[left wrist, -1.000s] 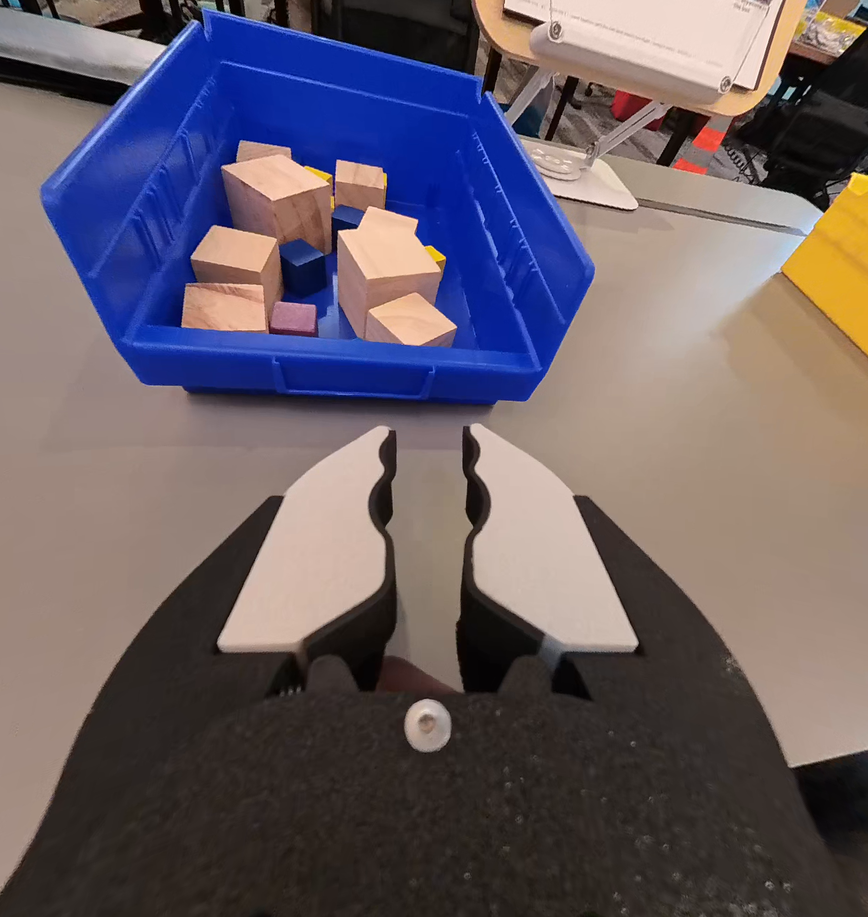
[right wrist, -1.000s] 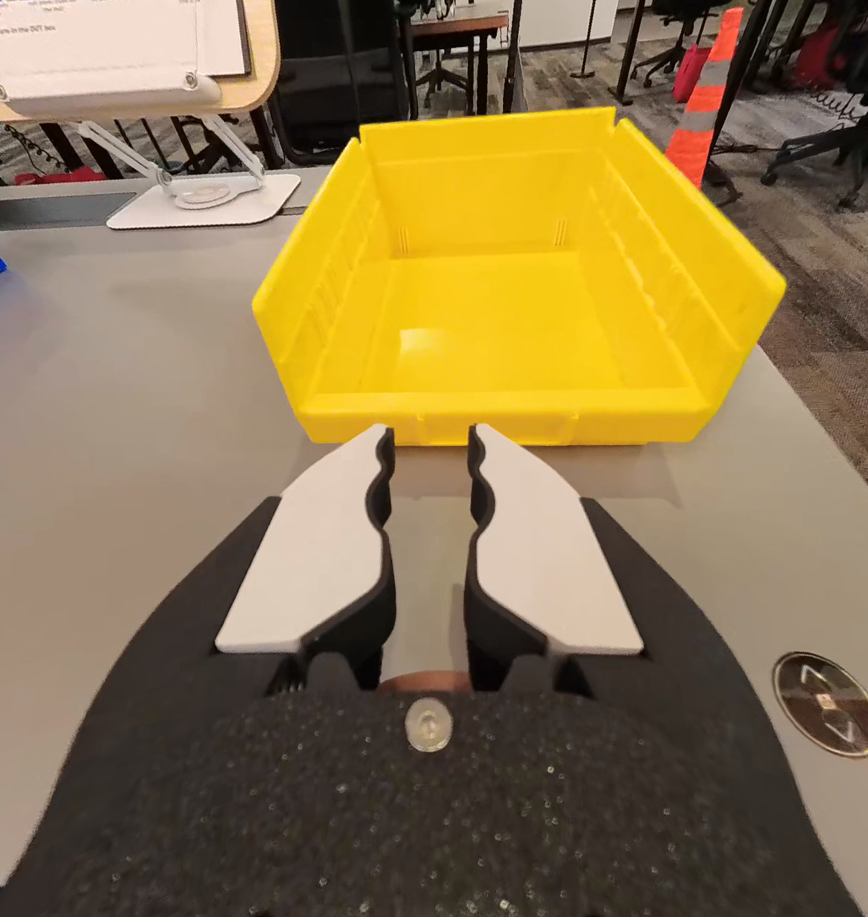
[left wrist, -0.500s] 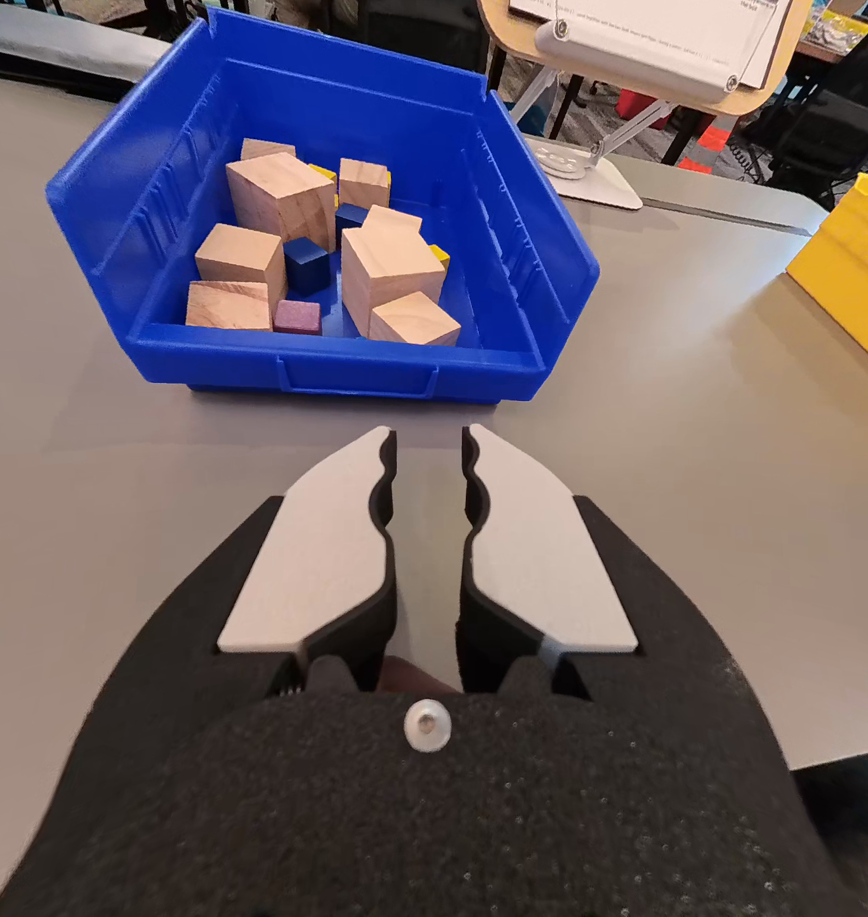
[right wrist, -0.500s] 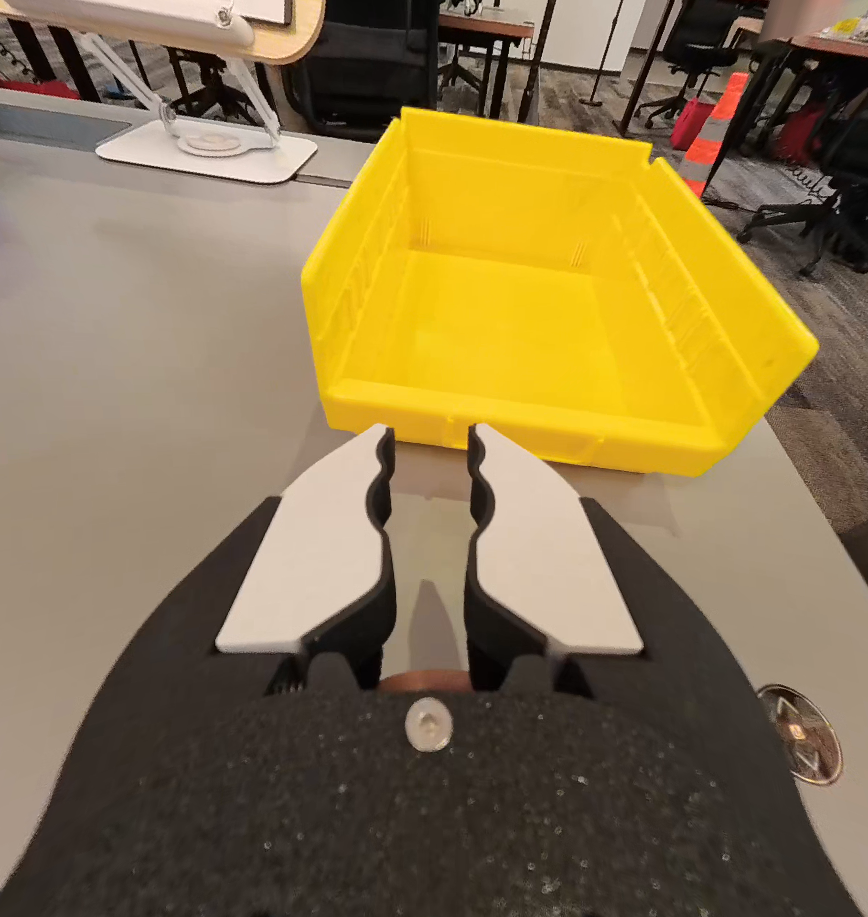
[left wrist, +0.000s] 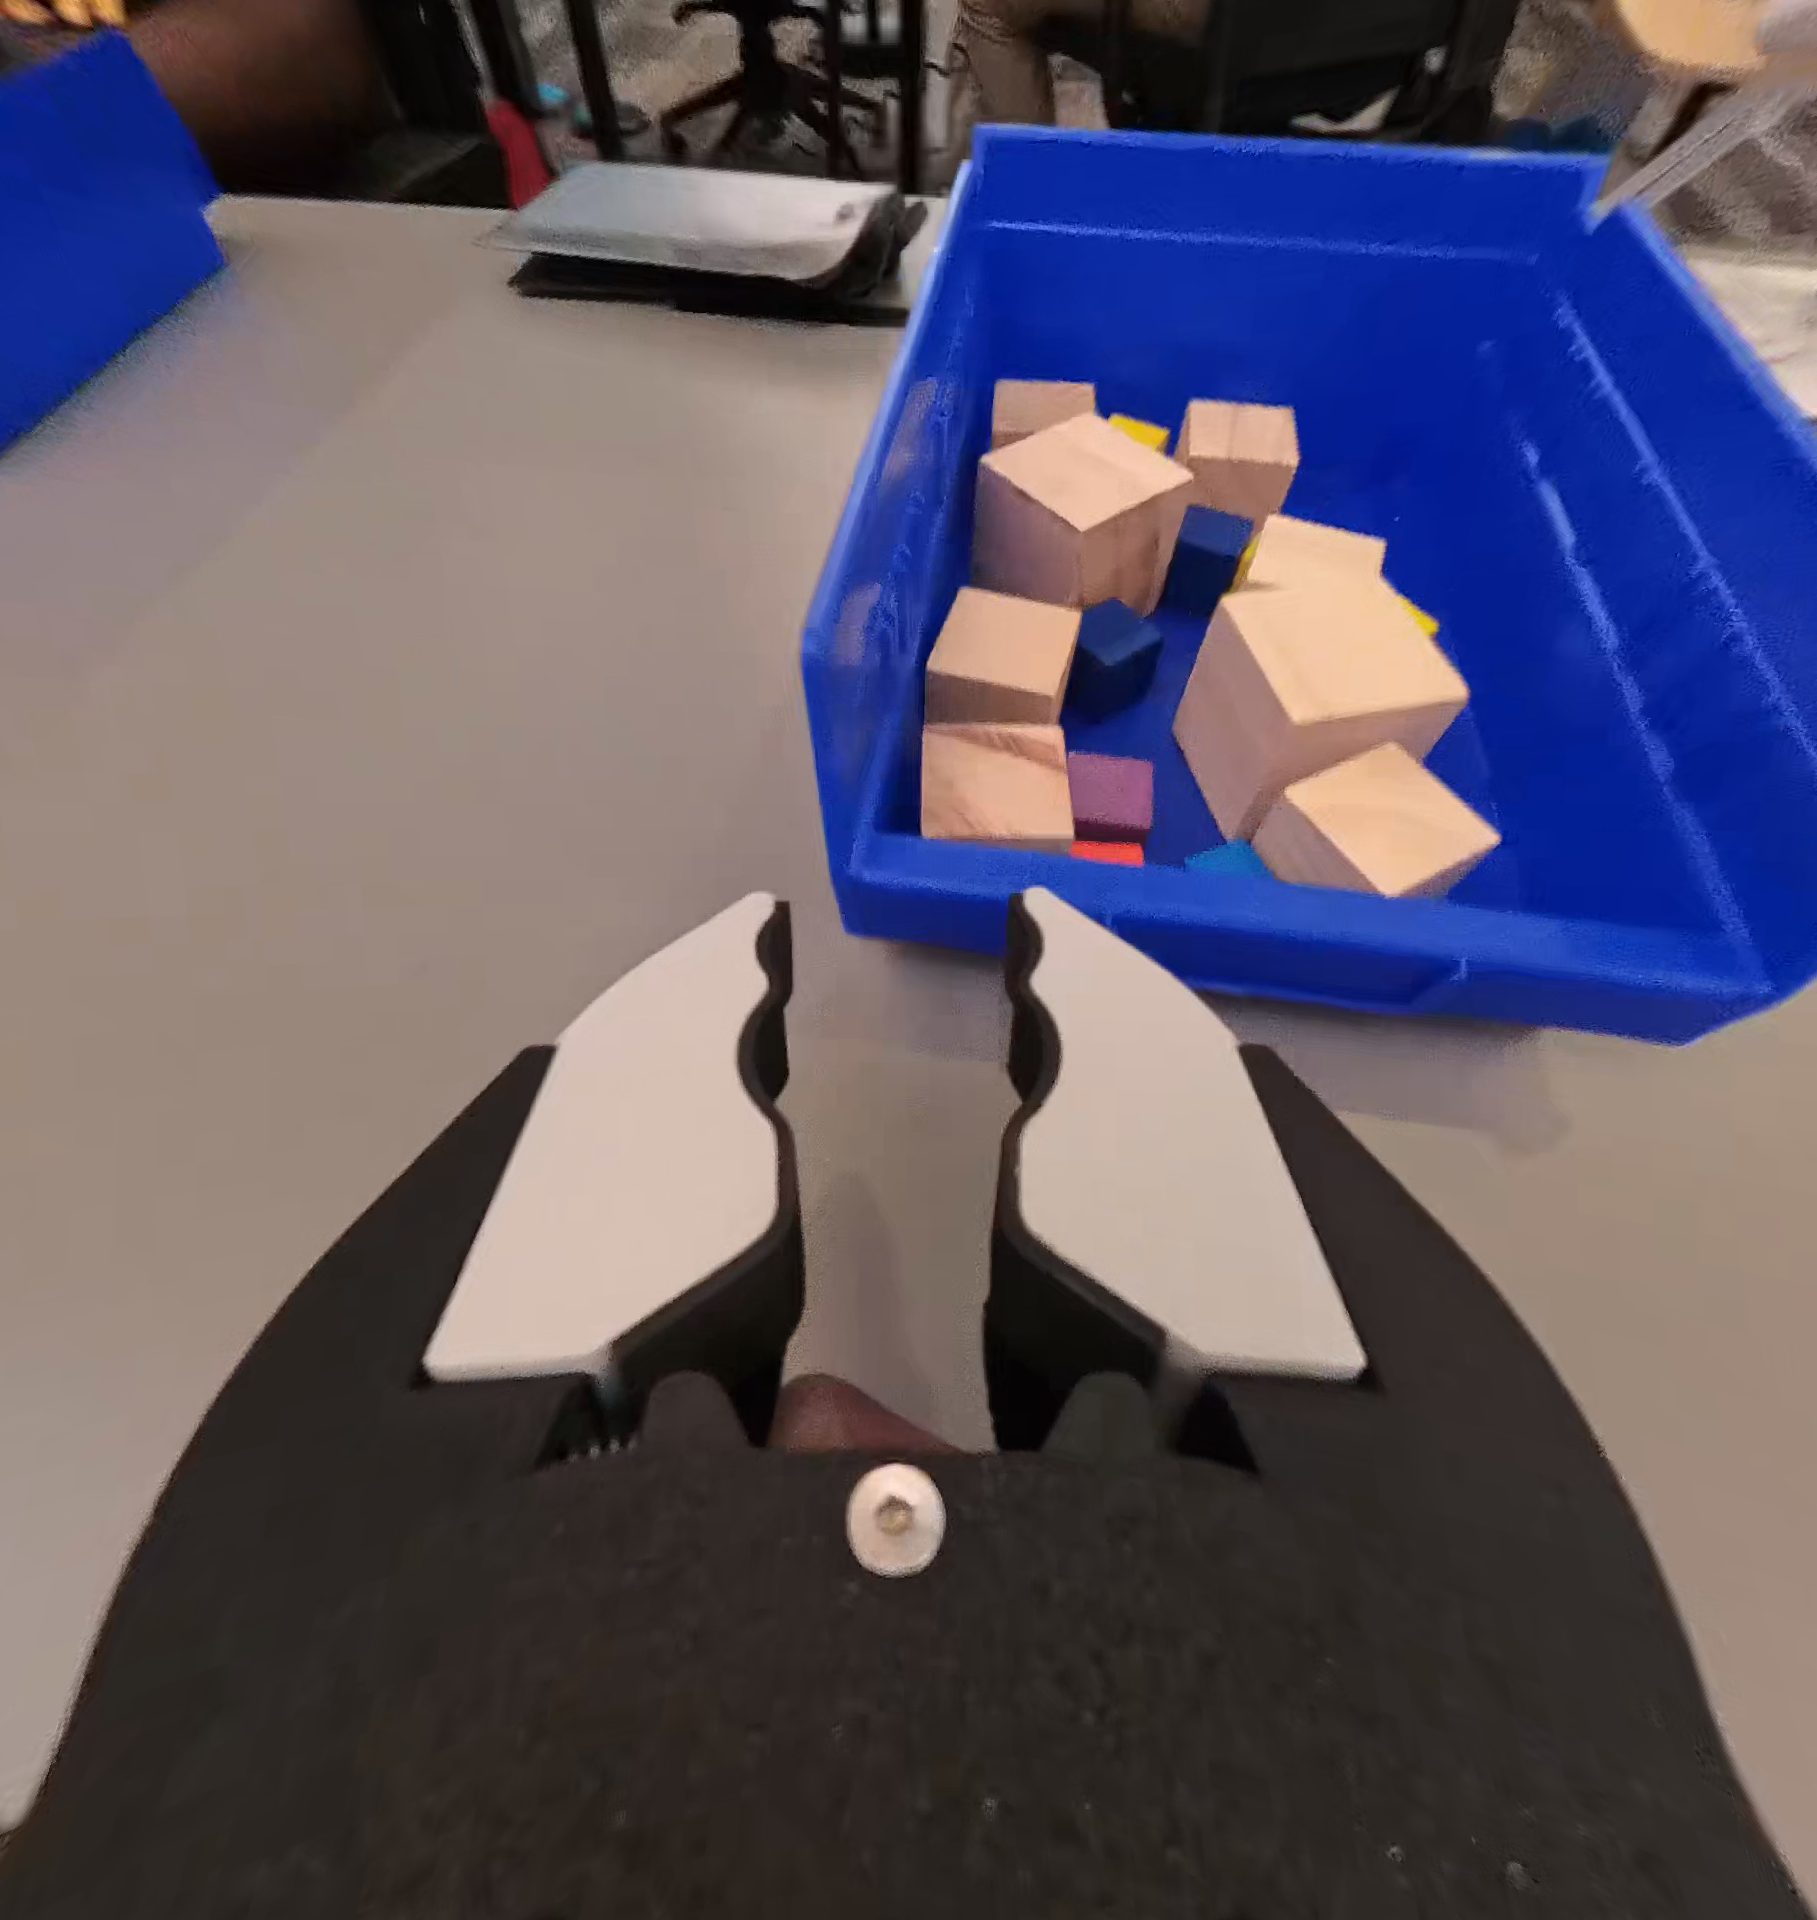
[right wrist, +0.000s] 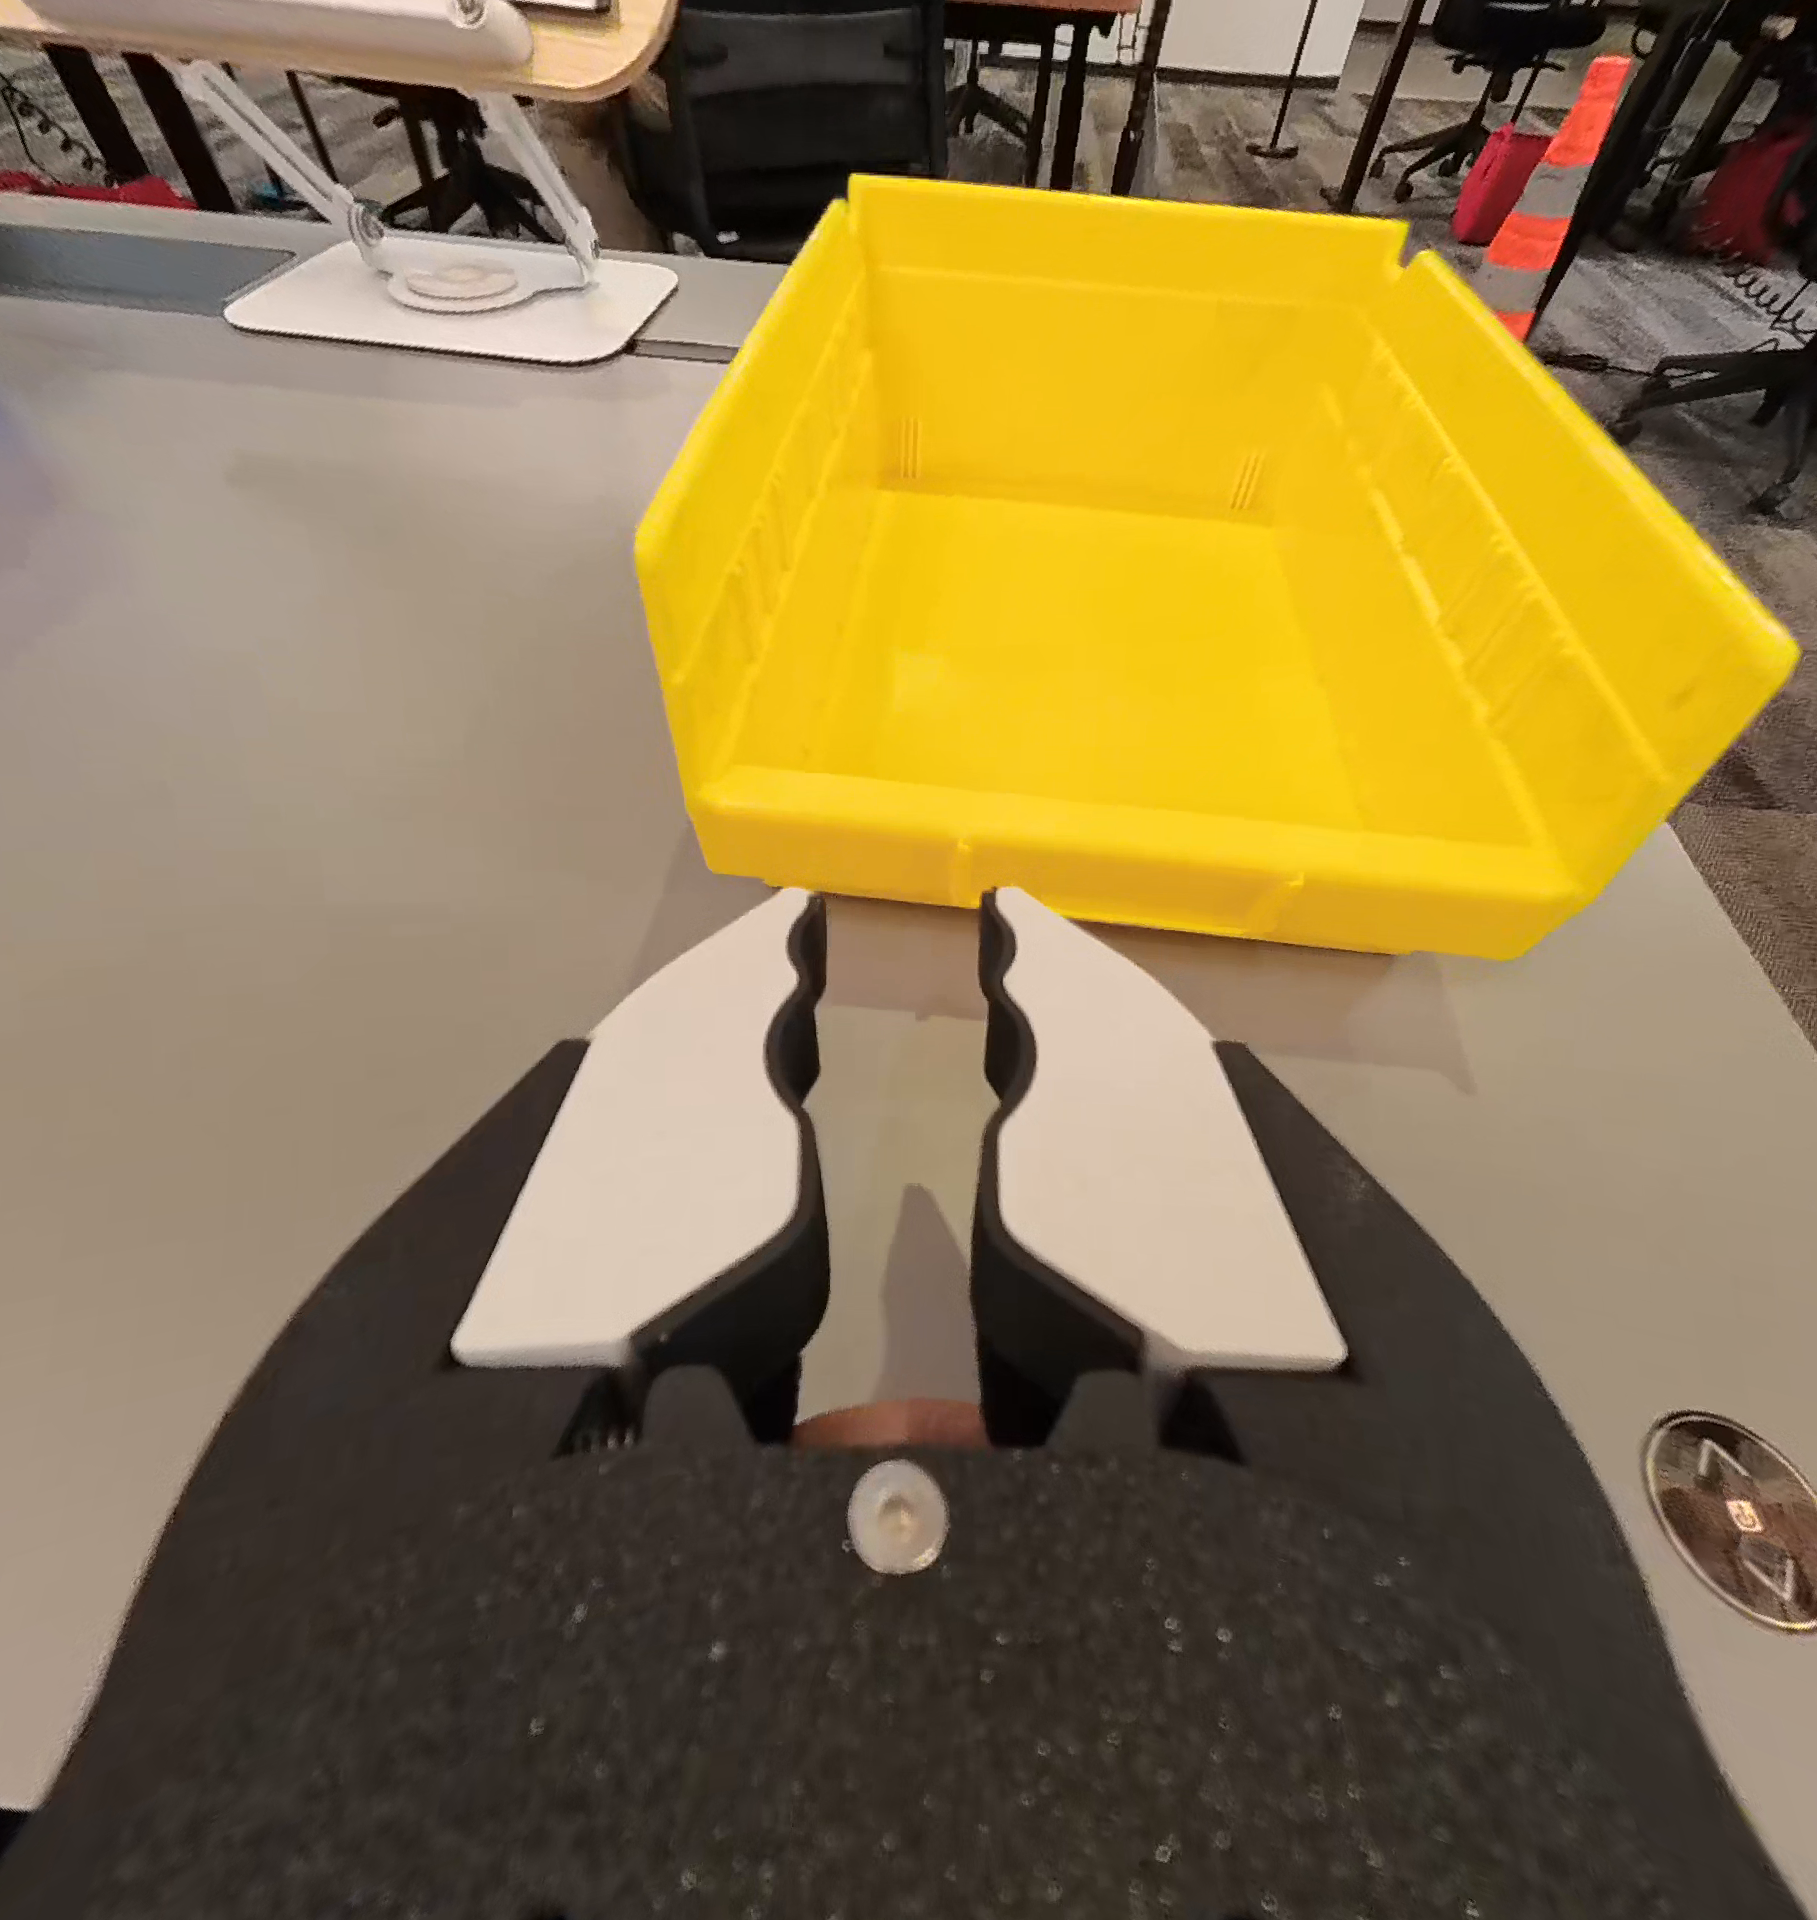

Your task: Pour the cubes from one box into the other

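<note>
The blue box, loaded with cubes, sat ahead and to the right of the left gripper, whose jaws stood apart, empty, near its front-left corner. The empty yellow box lay just beyond the right gripper, likewise parted.
</note>
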The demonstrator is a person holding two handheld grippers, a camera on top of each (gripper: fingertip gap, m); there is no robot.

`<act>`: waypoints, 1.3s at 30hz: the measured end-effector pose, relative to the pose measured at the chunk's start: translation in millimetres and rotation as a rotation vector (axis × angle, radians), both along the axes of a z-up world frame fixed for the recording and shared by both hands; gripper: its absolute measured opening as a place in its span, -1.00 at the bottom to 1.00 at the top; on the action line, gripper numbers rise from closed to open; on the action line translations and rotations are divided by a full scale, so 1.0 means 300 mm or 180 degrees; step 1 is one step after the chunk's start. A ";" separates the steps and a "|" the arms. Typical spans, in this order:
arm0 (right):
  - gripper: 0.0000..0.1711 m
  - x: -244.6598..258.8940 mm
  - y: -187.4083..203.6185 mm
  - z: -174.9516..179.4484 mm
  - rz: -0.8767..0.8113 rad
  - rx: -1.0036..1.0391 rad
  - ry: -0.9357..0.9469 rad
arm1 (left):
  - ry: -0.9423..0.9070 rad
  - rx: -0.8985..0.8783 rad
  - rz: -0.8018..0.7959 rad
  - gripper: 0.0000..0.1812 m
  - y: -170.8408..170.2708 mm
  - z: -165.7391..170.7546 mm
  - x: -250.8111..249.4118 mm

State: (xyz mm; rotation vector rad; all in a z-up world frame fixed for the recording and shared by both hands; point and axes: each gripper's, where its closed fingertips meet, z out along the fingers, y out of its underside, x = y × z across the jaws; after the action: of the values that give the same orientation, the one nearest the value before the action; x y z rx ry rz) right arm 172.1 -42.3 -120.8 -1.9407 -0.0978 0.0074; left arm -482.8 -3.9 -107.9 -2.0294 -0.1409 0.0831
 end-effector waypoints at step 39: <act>-0.98 -0.610 0.225 0.325 -0.0035 -0.0300 -0.0351 | -0.0107 -0.0177 -0.1349 -0.97 0.123 0.204 0.942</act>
State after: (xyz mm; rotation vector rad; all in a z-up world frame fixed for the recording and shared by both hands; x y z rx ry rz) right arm -10.9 25.1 -23.2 -2.0354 -0.1625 -0.1040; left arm -200.2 33.1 -46.7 -2.0745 0.2740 -0.2156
